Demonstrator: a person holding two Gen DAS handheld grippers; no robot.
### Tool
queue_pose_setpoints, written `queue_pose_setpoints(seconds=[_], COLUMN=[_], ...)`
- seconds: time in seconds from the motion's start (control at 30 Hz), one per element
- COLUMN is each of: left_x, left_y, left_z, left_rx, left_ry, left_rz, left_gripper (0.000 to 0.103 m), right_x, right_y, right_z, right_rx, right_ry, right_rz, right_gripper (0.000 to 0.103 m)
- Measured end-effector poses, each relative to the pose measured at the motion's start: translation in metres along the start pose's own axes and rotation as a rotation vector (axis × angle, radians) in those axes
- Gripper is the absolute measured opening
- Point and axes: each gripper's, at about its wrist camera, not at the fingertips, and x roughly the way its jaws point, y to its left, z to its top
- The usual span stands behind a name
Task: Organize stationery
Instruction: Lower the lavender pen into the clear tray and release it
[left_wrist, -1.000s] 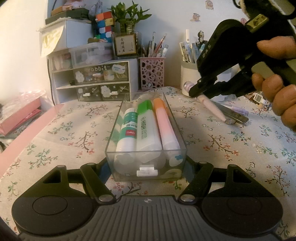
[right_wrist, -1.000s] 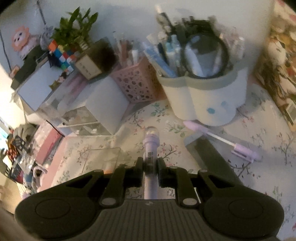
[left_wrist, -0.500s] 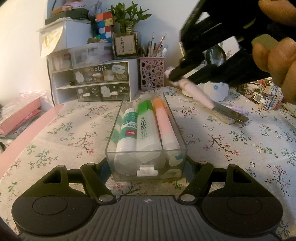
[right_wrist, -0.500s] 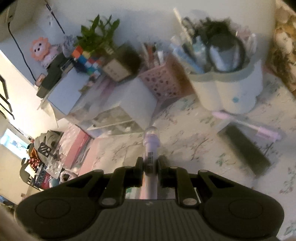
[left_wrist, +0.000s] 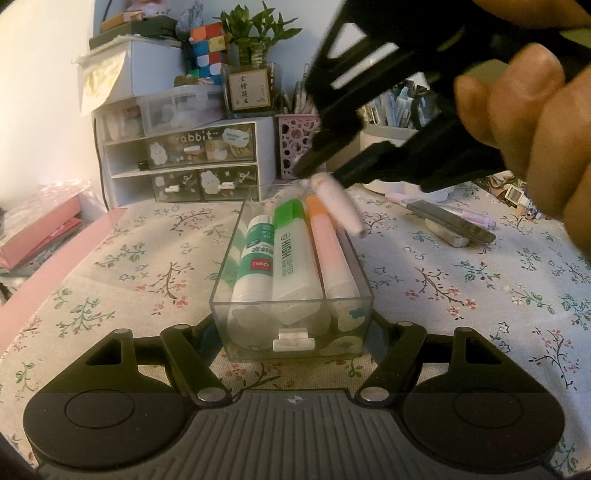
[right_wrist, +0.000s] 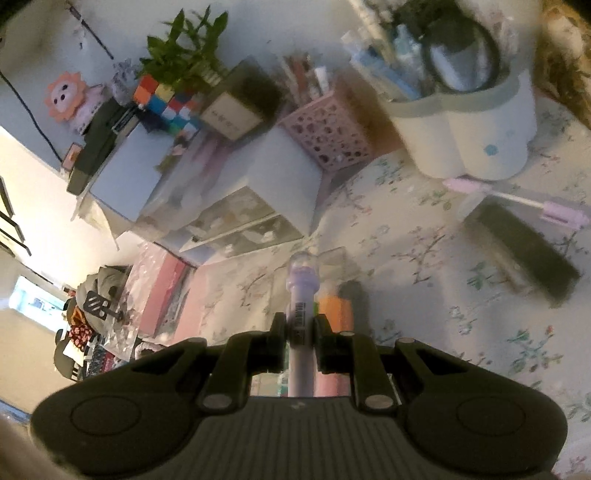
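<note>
A clear plastic drawer (left_wrist: 221, 273) sits on the floral tablecloth, holding a glue stick (left_wrist: 253, 258), a green highlighter (left_wrist: 291, 258) and an orange highlighter (left_wrist: 328, 251). My left gripper (left_wrist: 291, 328) grips the drawer's near end from both sides. My right gripper (left_wrist: 325, 173) is shut on a pale lilac pen (left_wrist: 338, 206) and holds it tilted above the drawer's far right end. In the right wrist view the pen (right_wrist: 301, 314) runs between the fingers, with the orange highlighter (right_wrist: 334, 308) just below.
A white drawer cabinet (left_wrist: 181, 162), a pink mesh pen cup (left_wrist: 295, 144) and a white pen holder (right_wrist: 472, 122) stand at the back. A dark flat case (left_wrist: 450, 221) and a lilac pen (right_wrist: 517, 201) lie on the cloth to the right.
My right gripper has carried the lilac pen leftwards from beside the white pen holder to above the drawer's far end. The left gripper and the drawer have stayed still.
</note>
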Motion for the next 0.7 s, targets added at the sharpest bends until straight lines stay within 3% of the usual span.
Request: queue_pose_setpoints(seconds=[0.4, 0.7], left_x=[0.000, 0.000], left_y=[0.000, -0.001], left_z=[0.000, 0.001], left_rx=[0.000, 0.001], left_ry=[0.000, 0.000], left_rz=[0.001, 0.001], left_gripper=[0.073, 0.073], right_x=[0.027, 0.026], right_y=[0.026, 0.031], right_z=[0.003, -0.002], right_rx=[-0.108, -0.178], right_ry=[0.071, 0.086], right_rz=[-0.047, -0.011], right_gripper=[0.015, 0.015])
